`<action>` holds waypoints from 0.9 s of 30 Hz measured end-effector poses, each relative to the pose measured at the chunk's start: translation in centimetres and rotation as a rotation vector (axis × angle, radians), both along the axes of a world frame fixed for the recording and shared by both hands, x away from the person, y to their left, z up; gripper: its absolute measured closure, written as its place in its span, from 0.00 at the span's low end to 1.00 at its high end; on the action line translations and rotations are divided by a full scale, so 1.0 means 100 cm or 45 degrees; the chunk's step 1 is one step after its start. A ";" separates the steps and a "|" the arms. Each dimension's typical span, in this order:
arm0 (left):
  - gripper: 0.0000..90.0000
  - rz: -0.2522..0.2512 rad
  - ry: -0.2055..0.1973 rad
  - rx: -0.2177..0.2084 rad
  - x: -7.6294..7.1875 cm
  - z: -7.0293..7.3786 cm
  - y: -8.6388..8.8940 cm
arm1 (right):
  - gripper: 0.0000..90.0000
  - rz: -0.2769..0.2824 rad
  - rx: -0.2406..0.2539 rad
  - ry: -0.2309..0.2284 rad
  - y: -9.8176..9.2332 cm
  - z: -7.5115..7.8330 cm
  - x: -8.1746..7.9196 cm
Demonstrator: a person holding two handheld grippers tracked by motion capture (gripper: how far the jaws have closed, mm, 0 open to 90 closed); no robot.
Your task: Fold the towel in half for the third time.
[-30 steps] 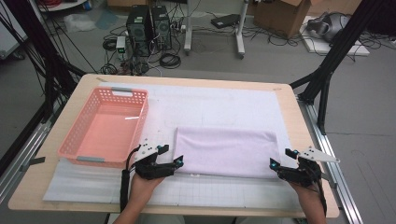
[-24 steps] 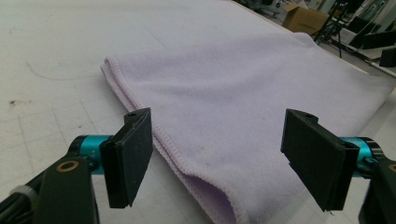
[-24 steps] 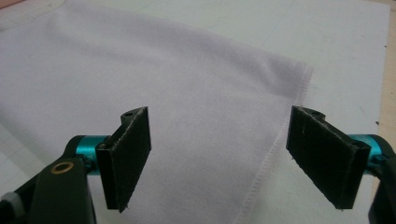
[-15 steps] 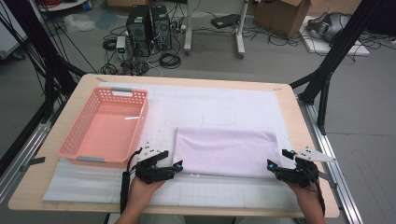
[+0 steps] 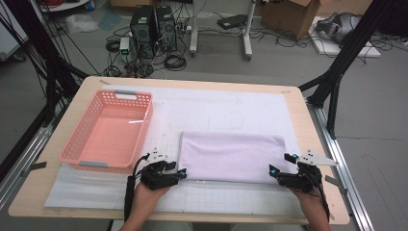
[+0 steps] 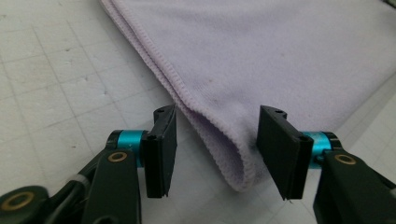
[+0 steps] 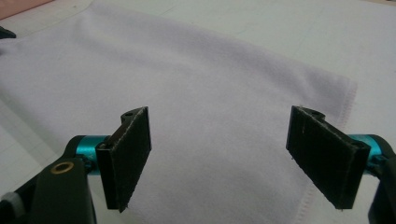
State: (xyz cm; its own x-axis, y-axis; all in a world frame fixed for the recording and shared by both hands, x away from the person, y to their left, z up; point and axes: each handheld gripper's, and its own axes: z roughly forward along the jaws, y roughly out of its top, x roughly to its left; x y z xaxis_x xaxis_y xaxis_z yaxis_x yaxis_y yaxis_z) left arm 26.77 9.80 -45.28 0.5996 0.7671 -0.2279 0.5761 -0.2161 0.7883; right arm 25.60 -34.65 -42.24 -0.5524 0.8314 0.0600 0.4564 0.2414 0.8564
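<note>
Towel: folded lilac cloth, near centre of the mat, at 3 o'clock from the pink basket.
Feel: soft, light, limp; likely sags unless both near corners are pinched.
Left gripper: jaws just closing around the 7 o'clock corner, not yet pressing.
Right gripper: spread wide over the 5 o'clock corner.

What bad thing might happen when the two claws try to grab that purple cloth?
The left claw has just been closing around the near corner of the folded cloth, not pinching it yet. The corner shows stacked layers, so it might catch only some, and the fold could fall open when lifted. The right claw is wide open over its corner; if only one side grips, the cloth may drag crooked across the white mat.
</note>
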 end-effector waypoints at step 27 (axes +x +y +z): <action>0.86 -0.003 0.090 -0.087 -0.006 -0.001 0.000 | 0.19 0.265 -0.020 -0.046 0.099 0.024 0.044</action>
